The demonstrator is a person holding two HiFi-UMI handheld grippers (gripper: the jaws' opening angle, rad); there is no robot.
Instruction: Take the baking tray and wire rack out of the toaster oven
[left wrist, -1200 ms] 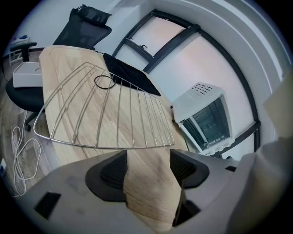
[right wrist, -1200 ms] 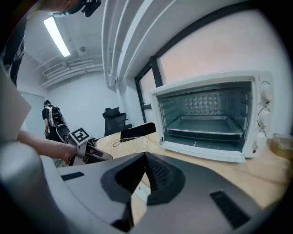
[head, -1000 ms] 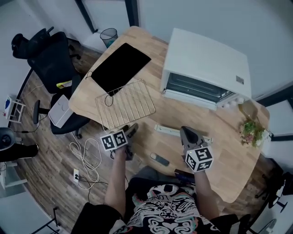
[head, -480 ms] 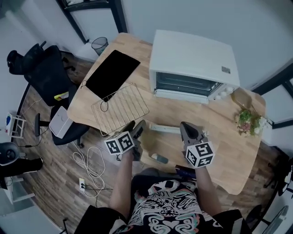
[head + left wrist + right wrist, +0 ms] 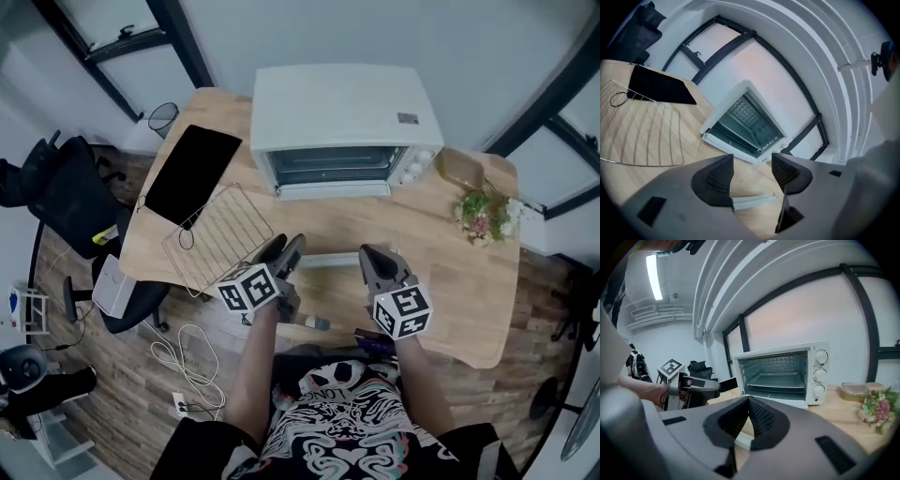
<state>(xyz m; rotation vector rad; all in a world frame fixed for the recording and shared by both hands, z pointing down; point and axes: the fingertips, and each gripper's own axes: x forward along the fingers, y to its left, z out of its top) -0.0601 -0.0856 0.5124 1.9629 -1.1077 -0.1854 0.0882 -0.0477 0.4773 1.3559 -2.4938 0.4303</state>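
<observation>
Head view: a white toaster oven (image 5: 342,108) stands at the far edge of a wooden surface (image 5: 431,272), its front facing the person. Both task items lie outside it, on the surface's left part. The black baking tray (image 5: 192,175) lies flat near the left edge, and the wire rack (image 5: 220,239) lies flat just beside the tray, on the side nearer the person.

Left gripper (image 5: 283,251): held above the surface near the rack's right edge and pointed toward the oven. Its jaws are released, set well apart with nothing between them. A thin white strip (image 5: 330,260) lies on the wood ahead of the two grippers.

Right gripper (image 5: 370,255): held beside the left one, also aimed at the oven. Its jaws are clenched tip to tip and hold nothing.

Right gripper view: the oven cavity is visible and the door appears lowered — whether any shelf sits inside is unclear.

A shallow container (image 5: 459,169) and a bunch of flowers (image 5: 480,216) sit to the right of the oven.
</observation>
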